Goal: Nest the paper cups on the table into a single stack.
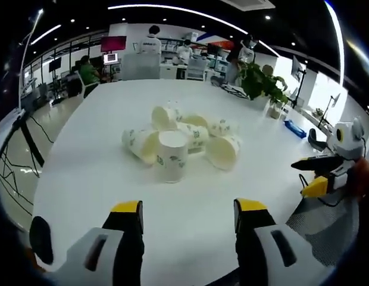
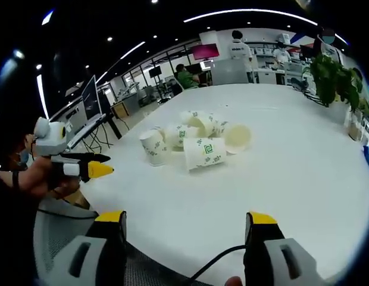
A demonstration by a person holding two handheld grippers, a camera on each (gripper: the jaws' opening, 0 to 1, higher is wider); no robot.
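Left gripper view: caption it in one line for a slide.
Open left tool faces a cluster of paper cups on a white table, one cup upright, right tool alongside.

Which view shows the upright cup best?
The left gripper view: the upright cup stands nearest, unobstructed, ahead of the open left tool. The right gripper view shows it smaller, at the pile's left edge.

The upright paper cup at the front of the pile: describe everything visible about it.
The upright white paper cup with green printed marks stands mouth-down on the white table, its flat base facing up, so it widens toward the tabletop. It looks like thin matte paper, undented. It sits at the near edge of the cluster of toppled white paper cups, close against a cup lying on its side to its left; actual contact cannot be told. In the right gripper view it appears at the cluster's left end. No claw touches it.
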